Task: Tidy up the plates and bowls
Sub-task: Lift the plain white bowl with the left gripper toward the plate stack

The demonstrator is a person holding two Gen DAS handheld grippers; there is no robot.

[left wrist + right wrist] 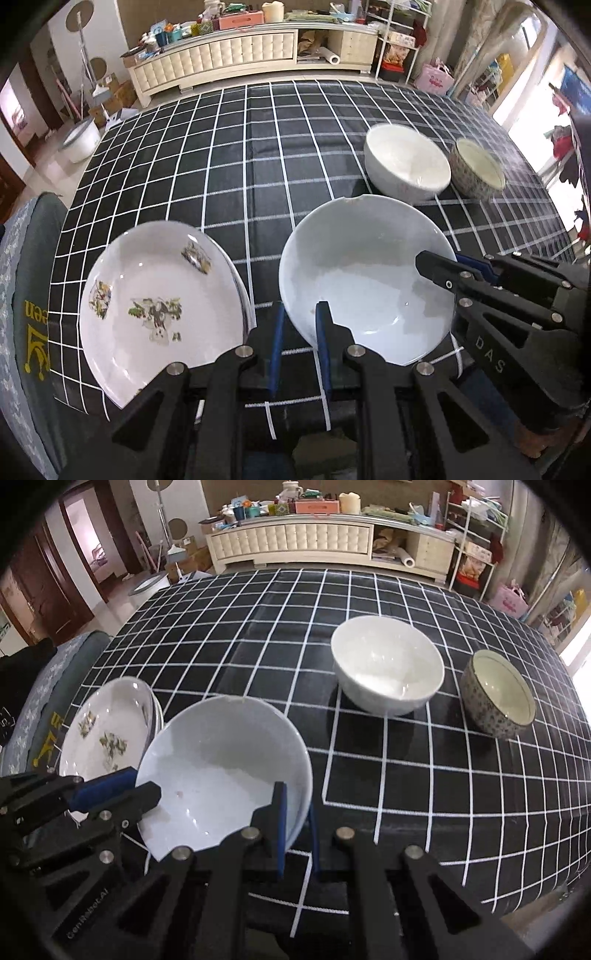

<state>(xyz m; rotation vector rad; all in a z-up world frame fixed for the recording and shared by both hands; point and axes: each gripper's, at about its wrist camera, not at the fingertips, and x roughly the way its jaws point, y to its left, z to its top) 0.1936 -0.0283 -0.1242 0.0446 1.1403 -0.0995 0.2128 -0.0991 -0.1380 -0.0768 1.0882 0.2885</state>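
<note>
A pale blue-white bowl (365, 280) (225, 771) with a chipped far rim is gripped from both sides. My left gripper (300, 314) is shut on its left rim, one finger inside and one outside. My right gripper (295, 805) is shut on its right rim the same way; it also shows in the left wrist view (443, 273). A stack of flower-patterned plates (159, 306) (107, 727) lies to the left of the bowl. A white bowl (406, 164) (388, 664) and a speckled bowl (476, 170) (496, 694) stand farther right.
The table wears a black cloth with a white grid (258, 147) (443, 794). A grey cushioned chair (26, 314) stands at the table's left edge. A cluttered white cabinet (251, 51) lies beyond the far edge.
</note>
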